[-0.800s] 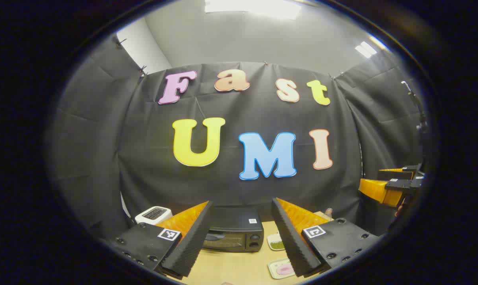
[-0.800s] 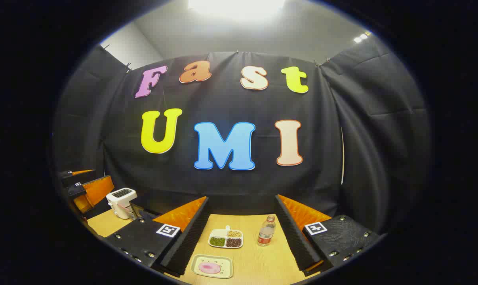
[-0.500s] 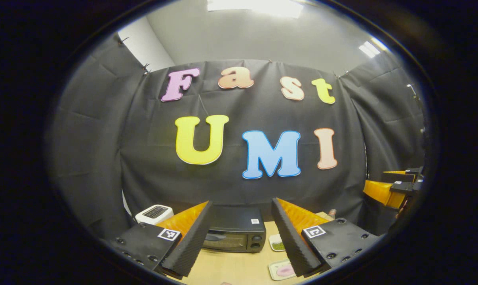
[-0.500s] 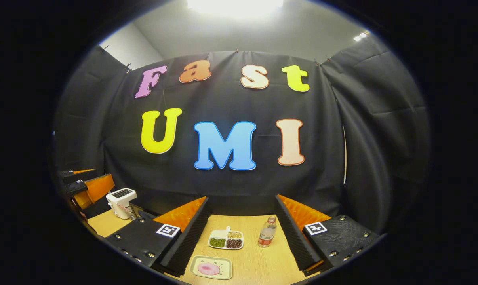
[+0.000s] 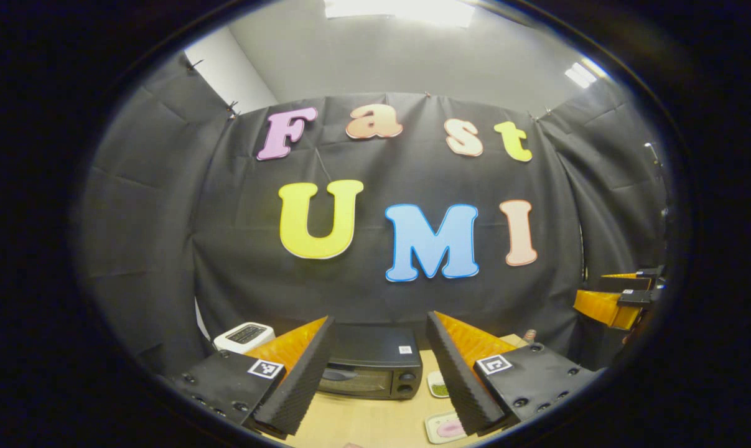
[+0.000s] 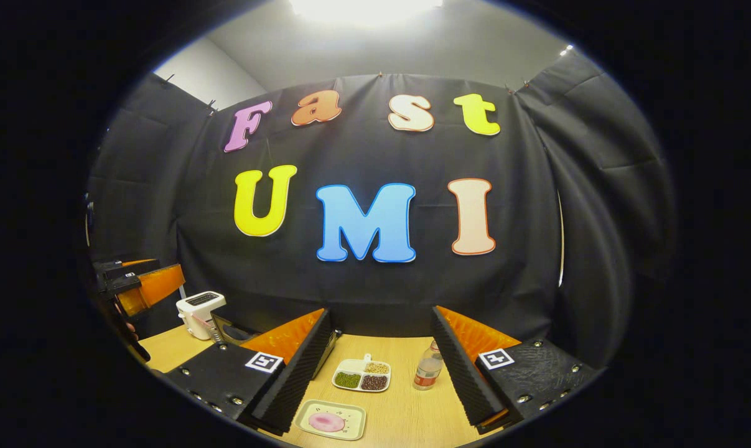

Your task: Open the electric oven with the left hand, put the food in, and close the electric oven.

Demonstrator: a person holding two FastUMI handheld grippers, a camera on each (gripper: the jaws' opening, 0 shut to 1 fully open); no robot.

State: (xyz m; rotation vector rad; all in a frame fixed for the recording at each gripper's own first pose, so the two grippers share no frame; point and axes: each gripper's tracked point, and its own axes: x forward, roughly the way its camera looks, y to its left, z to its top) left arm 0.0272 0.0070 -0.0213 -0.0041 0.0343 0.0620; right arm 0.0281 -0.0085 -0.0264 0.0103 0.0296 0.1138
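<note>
The black electric oven (image 5: 375, 367) stands on the wooden table (image 5: 363, 423) with its door closed, seen between the fingers of my left gripper (image 5: 380, 318), which is open, empty and held well above and short of it. A pale plate with pink food (image 6: 330, 421) lies near the table's front, below and between the fingers of my right gripper (image 6: 381, 311), also open and empty. The same plate with pink food (image 5: 447, 428) lies right of the oven. The right gripper (image 5: 593, 289) hangs at the far right, and the left gripper (image 6: 163, 277) at the far left.
A white toaster (image 5: 244, 336) stands left of the oven. A divided tray of beans (image 6: 363, 376) and a small water bottle (image 6: 426, 370) sit behind the plate. Black cloth walls close the booth behind and at both sides.
Both cameras have drifted a little, so the scene has slid slightly to the right in each view. Both grippers stay open and empty, and nothing on the table has moved.
</note>
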